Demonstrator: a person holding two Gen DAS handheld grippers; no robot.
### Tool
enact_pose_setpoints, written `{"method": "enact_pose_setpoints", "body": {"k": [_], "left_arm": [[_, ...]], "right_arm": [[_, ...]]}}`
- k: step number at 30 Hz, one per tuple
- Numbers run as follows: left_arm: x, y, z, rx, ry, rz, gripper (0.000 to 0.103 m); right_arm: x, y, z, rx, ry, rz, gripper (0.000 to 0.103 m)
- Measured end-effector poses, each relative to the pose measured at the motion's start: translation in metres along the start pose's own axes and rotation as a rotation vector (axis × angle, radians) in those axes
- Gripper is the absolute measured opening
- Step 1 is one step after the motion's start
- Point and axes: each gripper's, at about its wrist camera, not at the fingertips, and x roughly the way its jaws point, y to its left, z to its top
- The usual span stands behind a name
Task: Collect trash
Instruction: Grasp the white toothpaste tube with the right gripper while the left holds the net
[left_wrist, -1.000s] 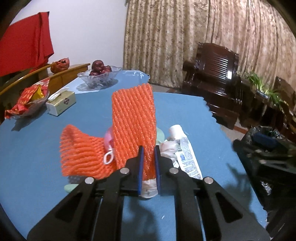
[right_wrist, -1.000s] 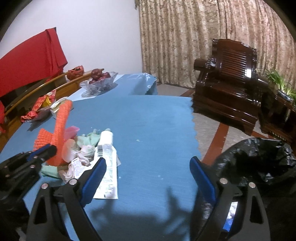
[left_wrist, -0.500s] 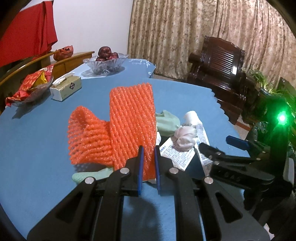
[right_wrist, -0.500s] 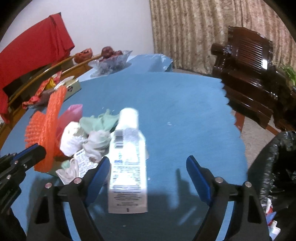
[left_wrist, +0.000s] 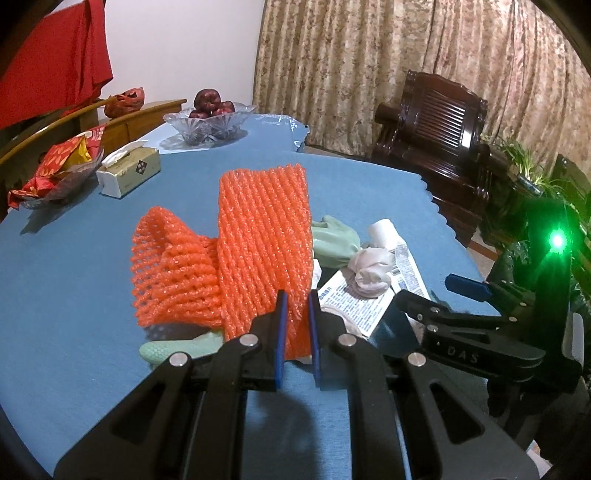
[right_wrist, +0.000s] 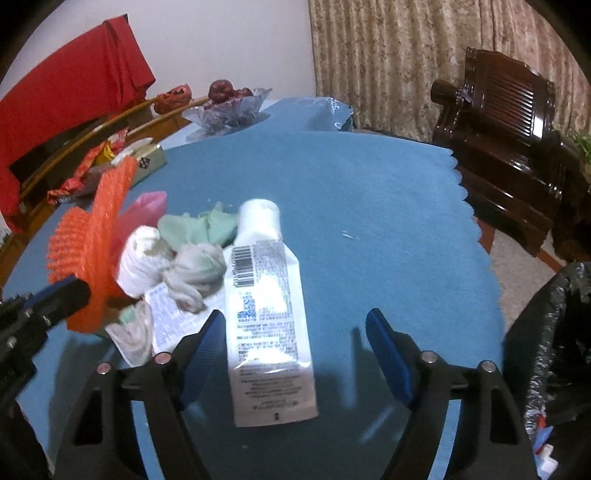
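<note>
My left gripper (left_wrist: 295, 306) is shut on an orange foam net (left_wrist: 262, 240), which stands up from the blue tablecloth (left_wrist: 74, 266). A second orange net (left_wrist: 170, 273) lies beside it on the left. My right gripper (right_wrist: 295, 325) hangs low over a white squeeze tube (right_wrist: 266, 317) that lies flat between its blue pads (right_wrist: 388, 350). The jaws are closing, and the pads stand clear of the tube. Left of the tube lie crumpled tissues (right_wrist: 192, 273), a green cloth (right_wrist: 195, 229), a pink bag (right_wrist: 147, 206) and a printed leaflet (right_wrist: 166, 314).
A black trash bag (right_wrist: 554, 332) gapes past the table's scalloped right edge. A tissue box (left_wrist: 129, 173), a dish of red wrappers (left_wrist: 55, 173) and a glass fruit bowl (left_wrist: 210, 118) stand at the back left. A dark wooden armchair (left_wrist: 436, 122) is behind.
My right gripper came down and leftward from near the bag until it straddles the tube, and its jaws narrowed. The left gripper kept its hold on the orange net.
</note>
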Motion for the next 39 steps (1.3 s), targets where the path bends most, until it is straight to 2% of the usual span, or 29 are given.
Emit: {"method": "enact_pose_setpoints", "body": {"k": [6, 9, 10, 17, 21, 30, 39], "left_arm": [[0.000, 0.000, -0.001, 0.001, 0.004, 0.002, 0.011], [0.000, 0.000, -0.001, 0.000, 0.004, 0.003, 0.011], [0.000, 0.000, -0.001, -0.001, 0.004, 0.003, 0.011], [-0.002, -0.002, 0.000, 0.003, 0.002, -0.002, 0.011], [-0.005, -0.005, 0.000, 0.010, 0.002, -0.012, 0.011], [-0.007, -0.014, -0.003, 0.020, 0.010, -0.027, 0.011], [-0.005, -0.018, -0.006, 0.027, 0.023, -0.027, 0.011]], "right_arm": [[0.011, 0.000, -0.003, -0.002, 0.035, -0.001, 0.073], [0.017, 0.000, -0.001, -0.005, 0.057, 0.020, 0.052], [0.016, 0.000, -0.001, -0.009, 0.062, 0.026, 0.049], [-0.003, -0.004, 0.000, 0.000, 0.029, 0.061, 0.046], [-0.014, -0.015, -0.002, 0.077, 0.037, 0.155, 0.046], [-0.013, -0.030, -0.003, 0.107, 0.049, 0.065, 0.049], [-0.012, -0.027, -0.005, 0.044, 0.055, -0.006, 0.049]]}}
